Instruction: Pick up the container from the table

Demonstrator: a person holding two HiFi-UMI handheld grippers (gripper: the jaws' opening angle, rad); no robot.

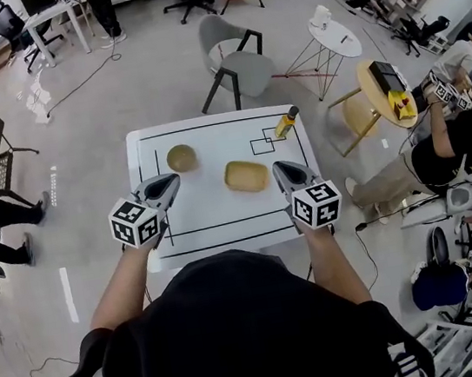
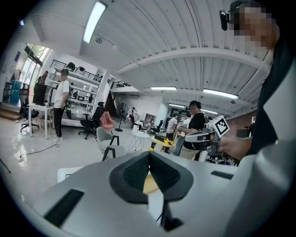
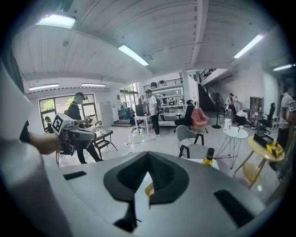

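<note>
A shallow yellow rectangular container (image 1: 245, 176) lies near the middle of the white table (image 1: 223, 220). My left gripper (image 1: 169, 181) hovers over the table to the container's left, jaws together with nothing in them. My right gripper (image 1: 279, 169) hangs just right of the container, also shut and empty. In the left gripper view the closed jaws (image 2: 149, 155) hide most of the container (image 2: 149, 184), which shows as a yellow patch behind them. In the right gripper view only a yellow sliver of the container (image 3: 148, 188) shows past the shut jaws (image 3: 148, 155).
A round tan bowl (image 1: 181, 157) sits left of the container. A yellow bottle with a dark cap (image 1: 286, 122) stands at the table's far right, seen too in the right gripper view (image 3: 209, 157). A grey chair (image 1: 235, 65) stands beyond the table; a person (image 1: 466, 140) sits at right.
</note>
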